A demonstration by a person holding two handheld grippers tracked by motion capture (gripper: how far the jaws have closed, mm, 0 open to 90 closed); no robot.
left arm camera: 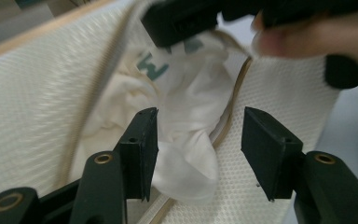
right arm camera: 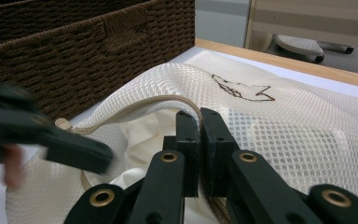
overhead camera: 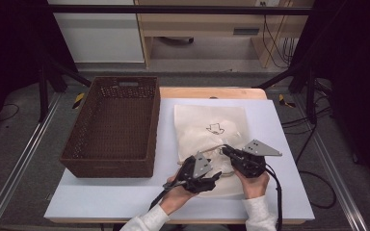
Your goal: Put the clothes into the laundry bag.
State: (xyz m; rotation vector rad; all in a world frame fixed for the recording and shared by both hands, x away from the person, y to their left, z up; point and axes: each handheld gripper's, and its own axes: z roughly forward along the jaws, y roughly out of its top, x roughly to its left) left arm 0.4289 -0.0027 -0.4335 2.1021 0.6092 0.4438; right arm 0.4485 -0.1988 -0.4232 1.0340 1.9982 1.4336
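Here, my right gripper (right arm camera: 199, 122) is clamped on the zipper rim of the cream mesh laundry bag (overhead camera: 212, 125) lying on the white table (overhead camera: 279, 192), lifting its mouth open, while my left gripper (left arm camera: 199, 140), jaws wide apart and empty, straddles the white garment (left arm camera: 186, 116) half out of that mouth. Judged from this, the garment remains to be moved. The brown woven basket (overhead camera: 113, 125) stands just left, with bare table near me.

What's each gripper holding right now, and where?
Right gripper pinches the mesh laundry bag by its zippered opening edge. Left gripper is open, holding nothing.
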